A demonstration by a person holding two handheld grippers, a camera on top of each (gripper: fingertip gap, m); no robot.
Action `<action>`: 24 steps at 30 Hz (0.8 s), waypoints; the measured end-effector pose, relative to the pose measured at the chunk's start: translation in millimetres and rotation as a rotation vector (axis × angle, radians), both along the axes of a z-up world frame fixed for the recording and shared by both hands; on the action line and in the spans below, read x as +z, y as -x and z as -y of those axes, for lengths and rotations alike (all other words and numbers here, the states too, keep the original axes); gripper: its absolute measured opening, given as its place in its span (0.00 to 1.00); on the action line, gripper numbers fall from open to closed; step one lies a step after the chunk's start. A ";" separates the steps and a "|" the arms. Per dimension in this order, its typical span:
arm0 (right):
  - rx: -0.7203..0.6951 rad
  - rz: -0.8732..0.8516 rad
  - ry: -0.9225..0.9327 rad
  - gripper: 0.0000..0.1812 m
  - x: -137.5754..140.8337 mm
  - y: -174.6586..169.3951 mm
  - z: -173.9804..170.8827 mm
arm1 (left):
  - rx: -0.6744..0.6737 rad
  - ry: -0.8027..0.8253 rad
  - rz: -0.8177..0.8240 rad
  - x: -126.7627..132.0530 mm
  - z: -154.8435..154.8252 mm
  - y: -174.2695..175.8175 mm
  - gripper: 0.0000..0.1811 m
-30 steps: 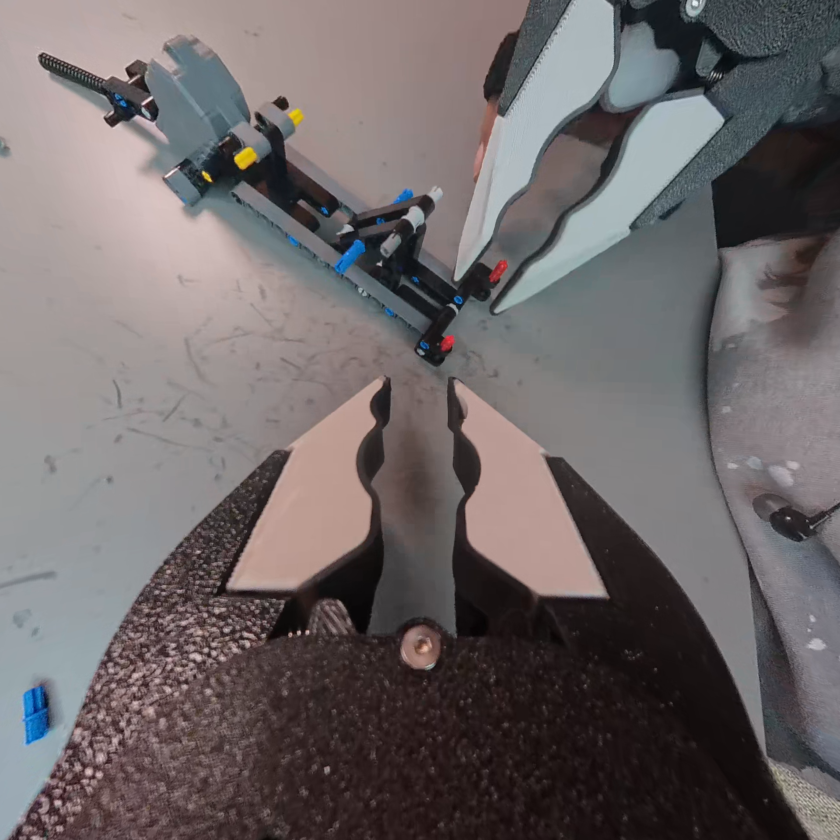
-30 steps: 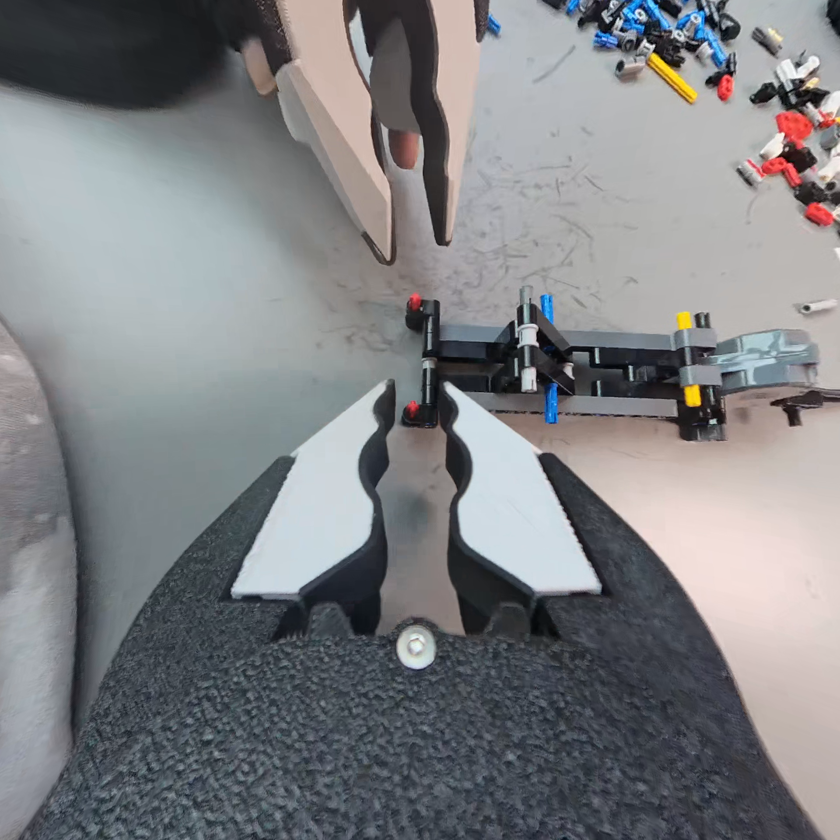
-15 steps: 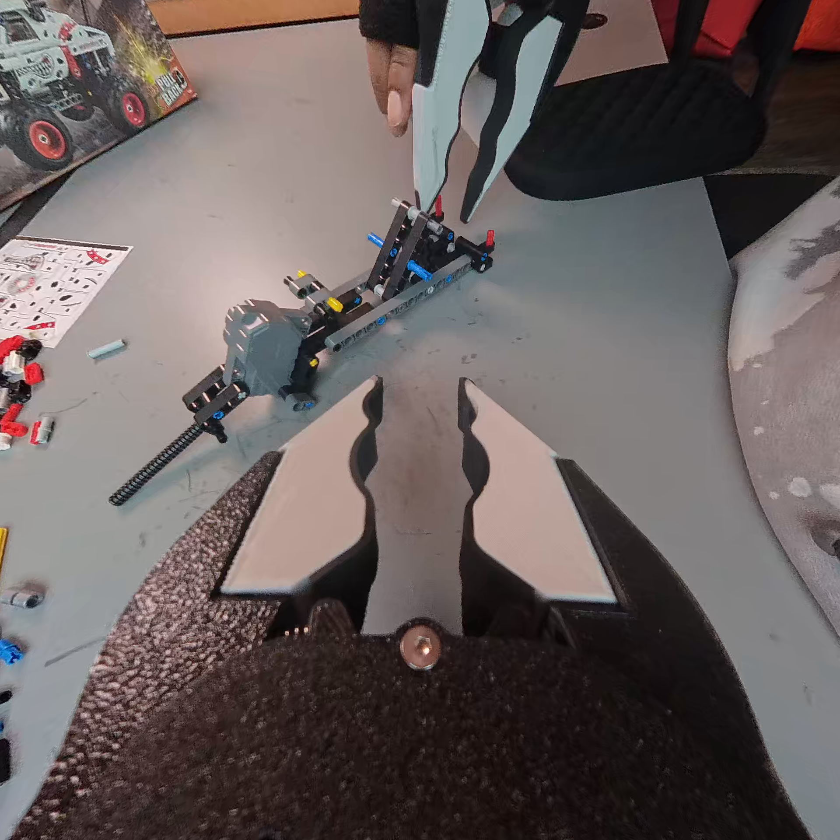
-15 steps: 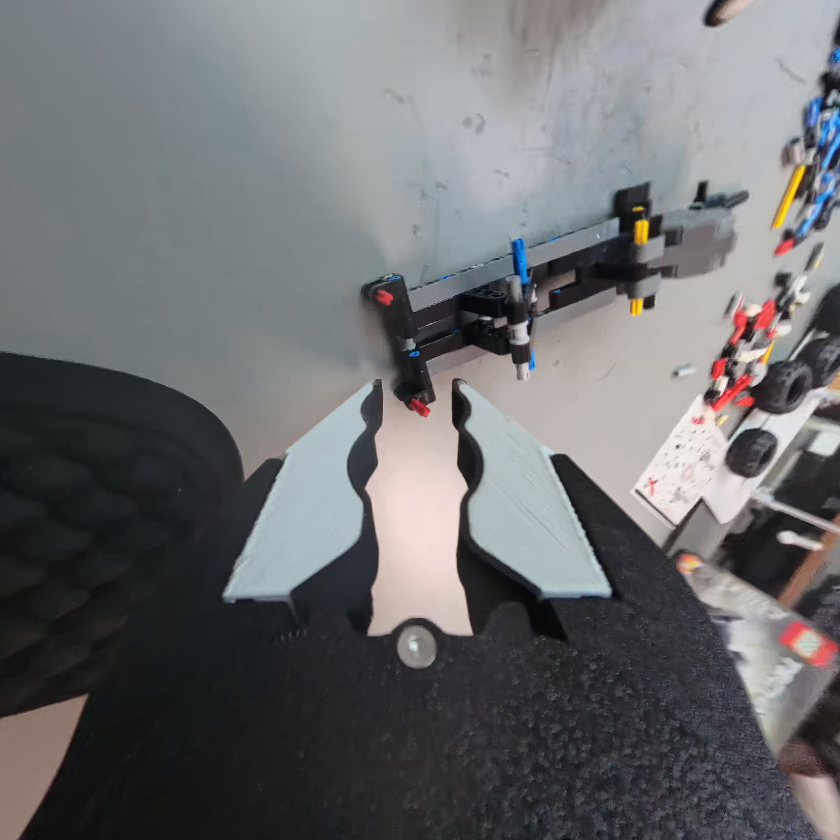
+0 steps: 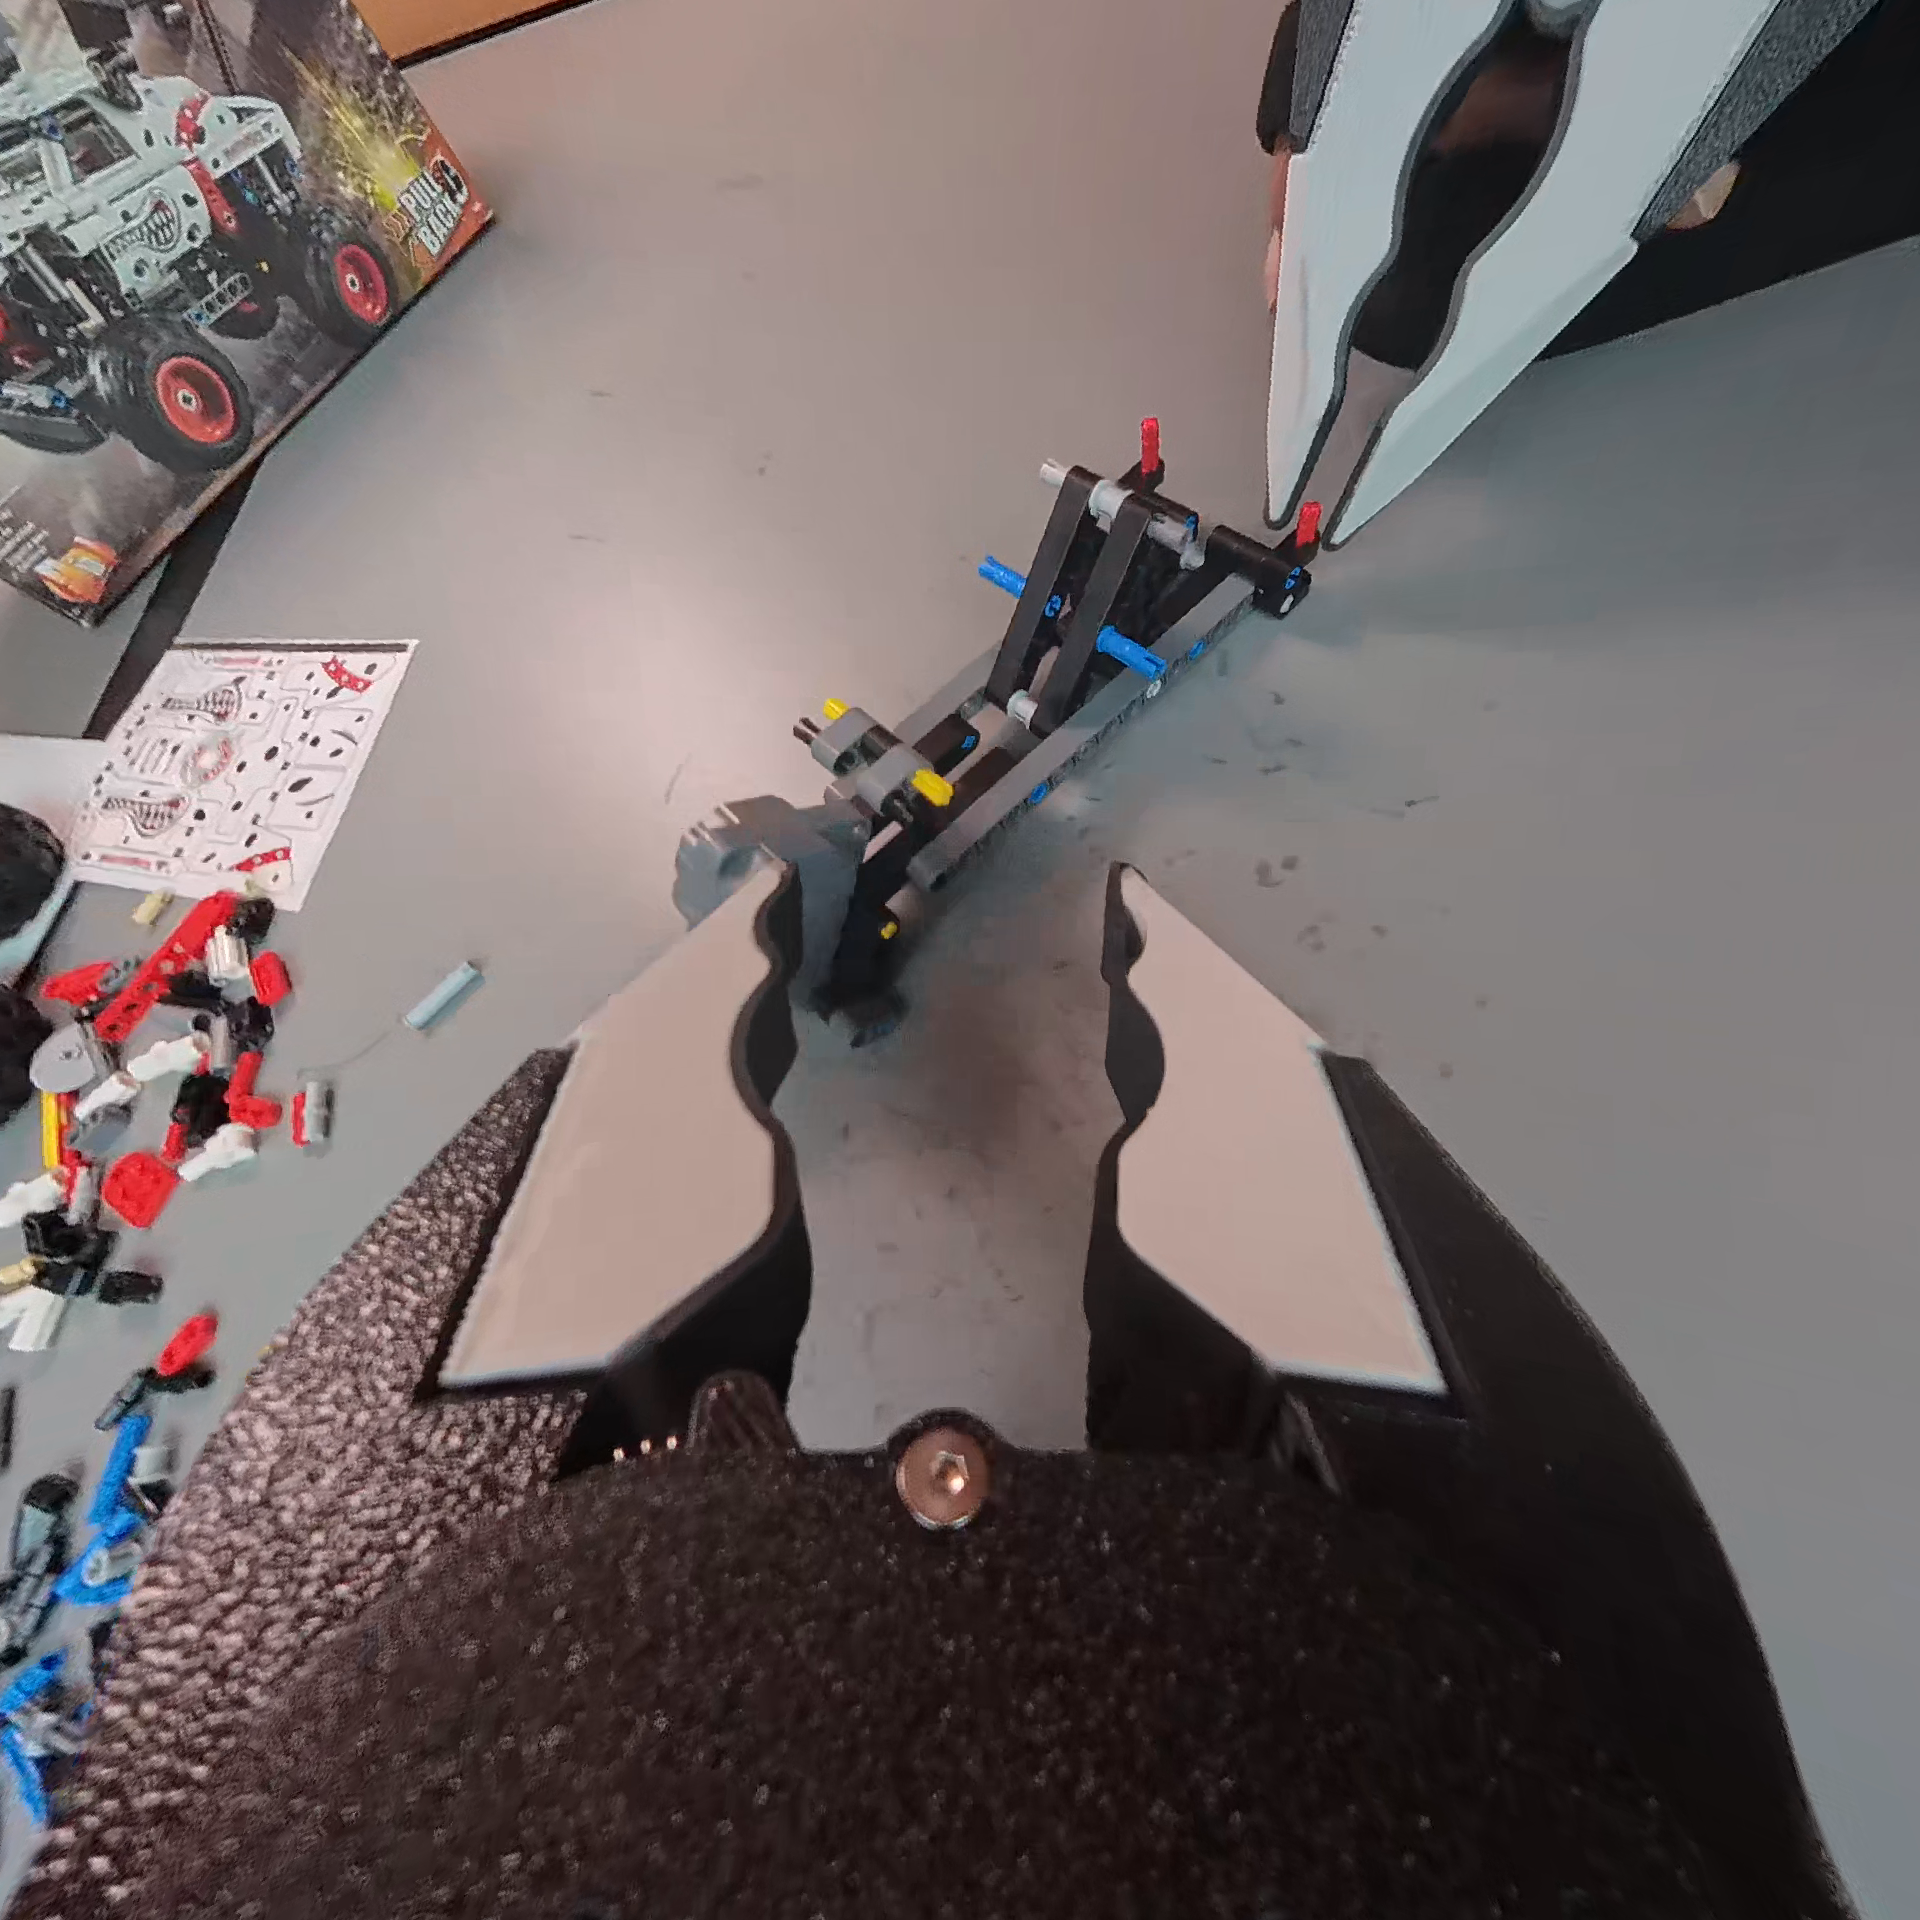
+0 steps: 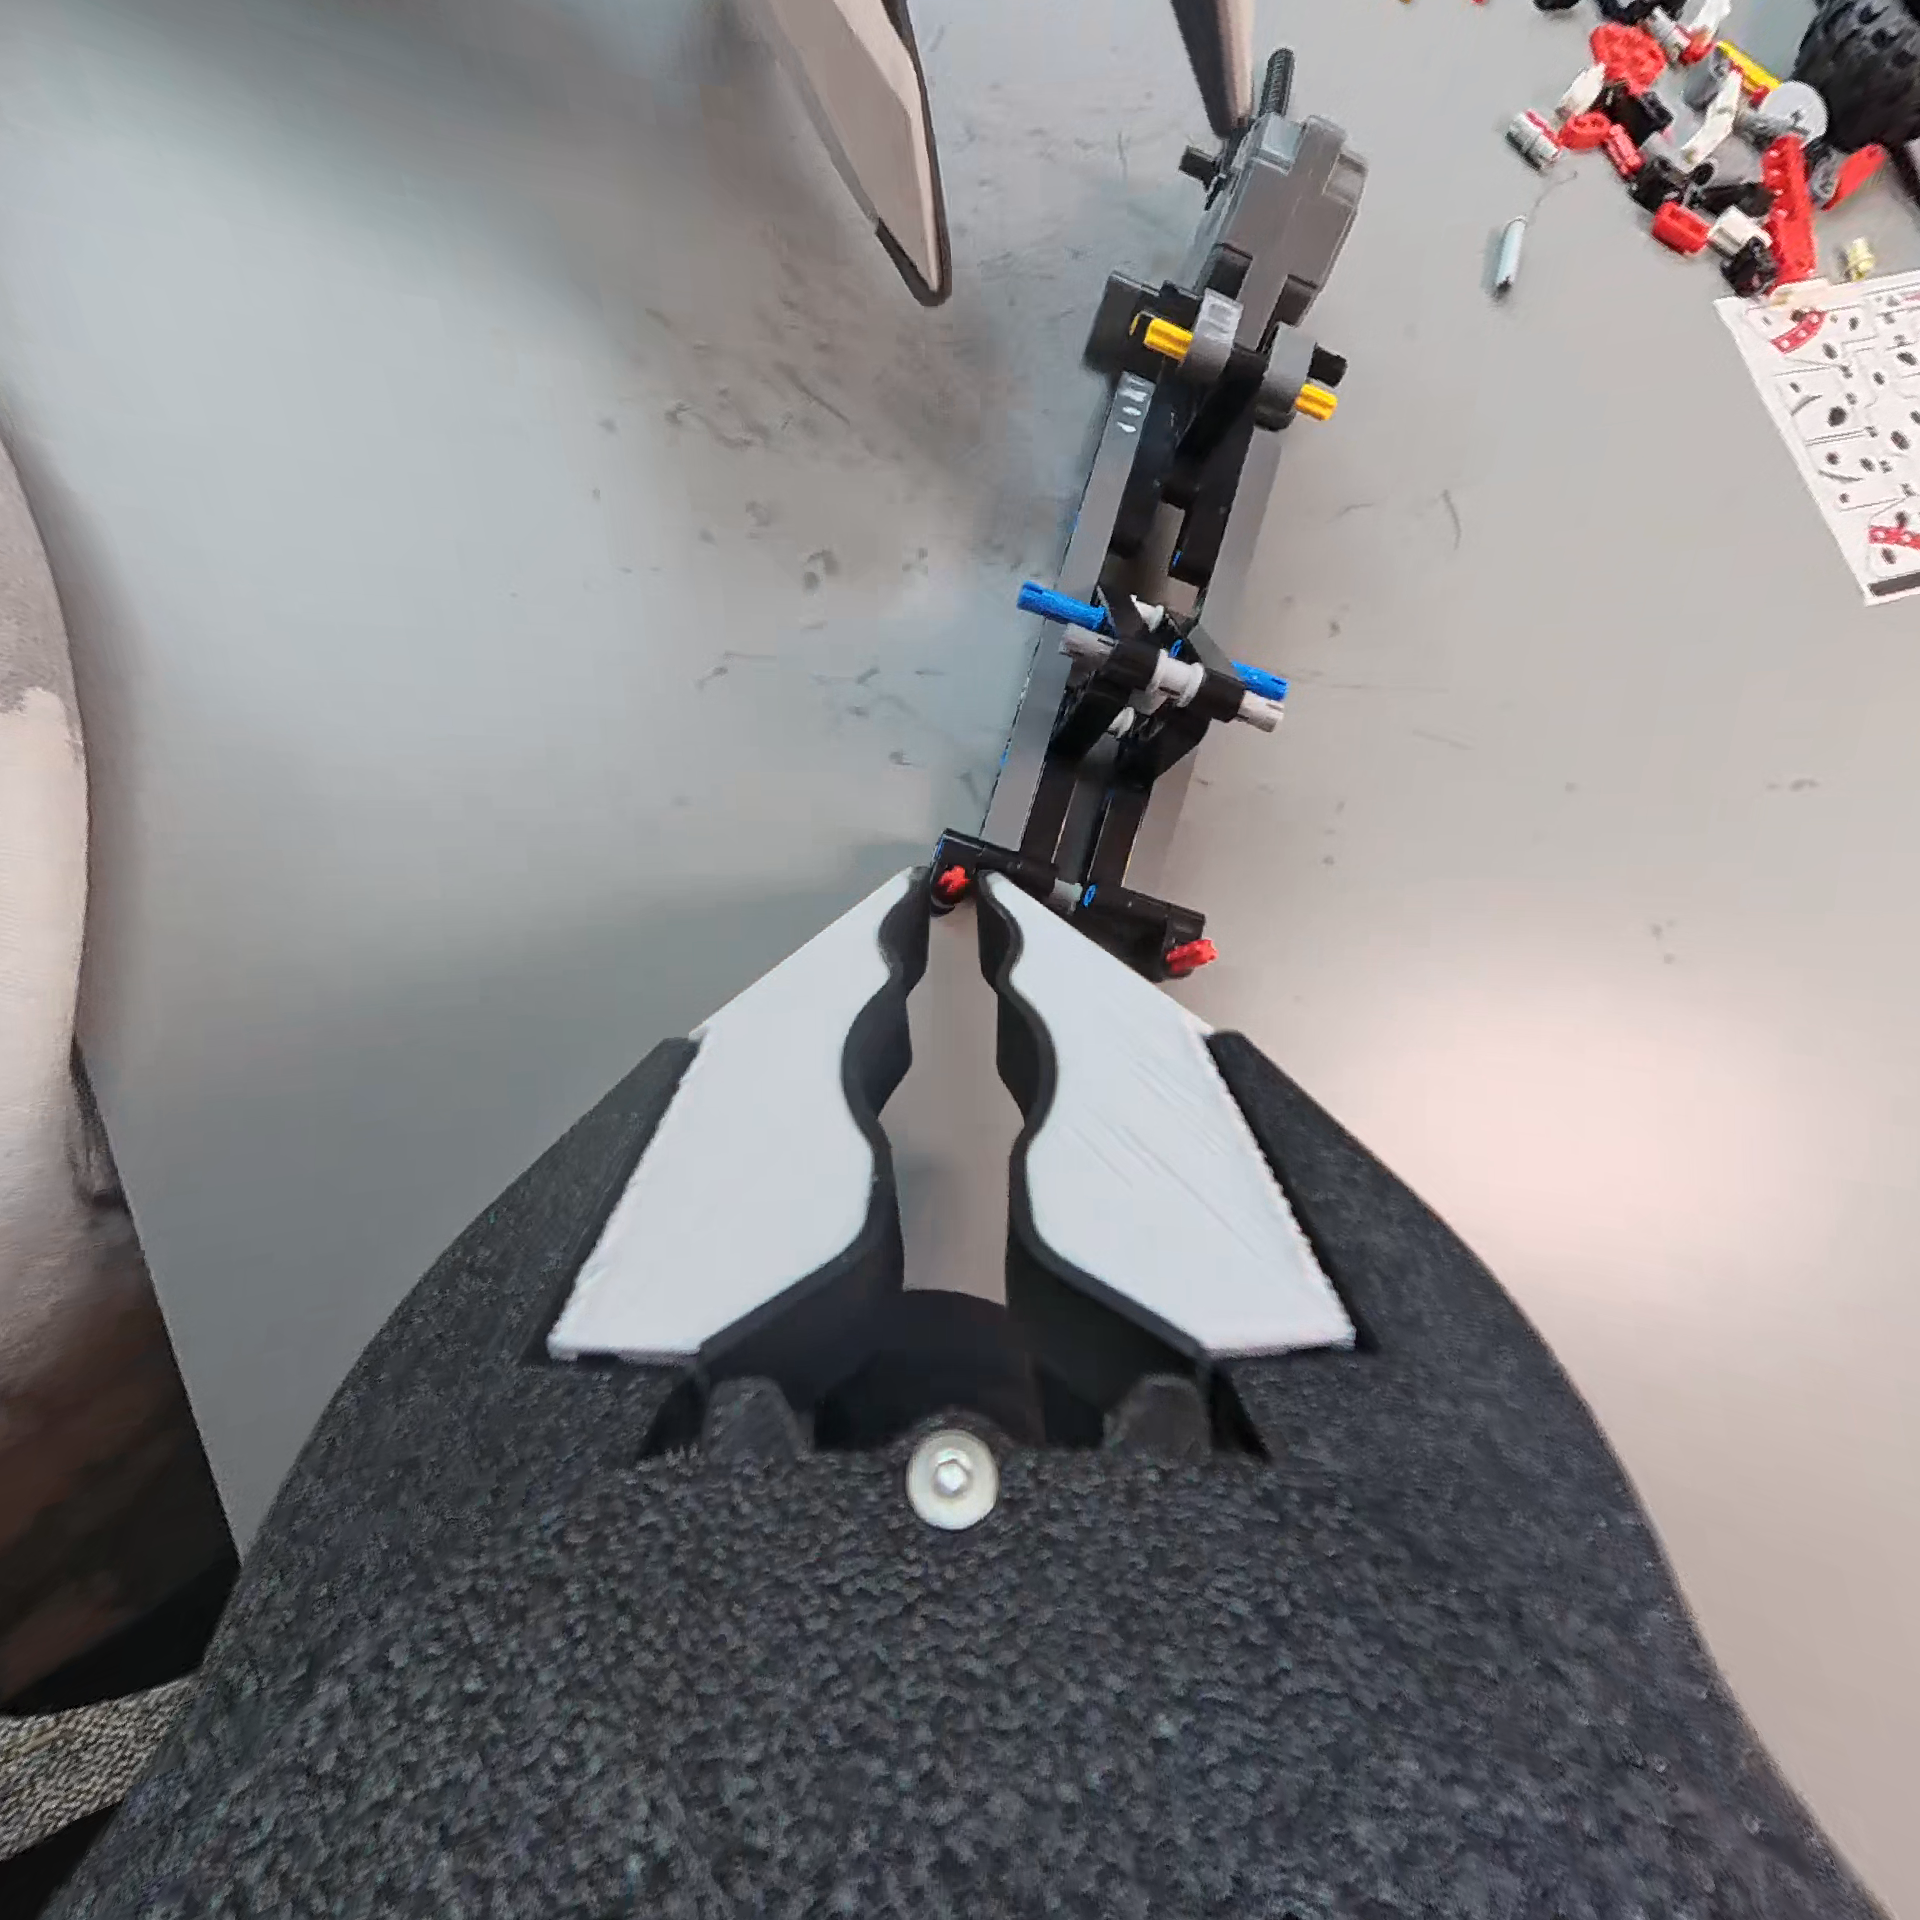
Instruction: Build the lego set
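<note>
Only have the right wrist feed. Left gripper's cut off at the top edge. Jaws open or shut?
Observer: The left gripper has its jaws wide open and holds nothing.
Operator: Where is it on the model?
Observer: At the chassis end with the grey block. One finger overlaps the block; contact unclear.
Operator: Is the red pin I'm on upright?
Observer: Yes. The red pin stands up from the black crossbeam, and the right gripper appears to pinch it.

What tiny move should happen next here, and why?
Probably the left gripper should close on the grey end of the lego frame. It is wide open around that end, while the right gripper is nearly shut around the red pin at the far end.
</note>
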State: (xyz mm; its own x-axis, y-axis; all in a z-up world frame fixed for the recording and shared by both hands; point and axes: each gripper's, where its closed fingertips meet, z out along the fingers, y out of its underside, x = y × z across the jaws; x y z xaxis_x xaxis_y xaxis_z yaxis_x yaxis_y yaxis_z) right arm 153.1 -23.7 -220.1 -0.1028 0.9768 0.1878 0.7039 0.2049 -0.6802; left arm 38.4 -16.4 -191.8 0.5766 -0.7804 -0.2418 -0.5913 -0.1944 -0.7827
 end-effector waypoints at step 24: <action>0.374 0.129 0.043 0.02 1.7 -23.9 -3.1 | -0.527 0.149 -0.463 -38.5 -33.8 -102.7 0.35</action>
State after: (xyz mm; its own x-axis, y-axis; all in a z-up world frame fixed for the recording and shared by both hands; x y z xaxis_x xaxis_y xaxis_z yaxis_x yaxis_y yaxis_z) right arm 177.0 -20.7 -218.5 -0.4730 0.8742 0.1094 0.6665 0.4363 -0.6045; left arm 141.2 17.4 -230.4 -0.0219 -0.9706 -0.2397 -0.9009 0.1231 -0.4161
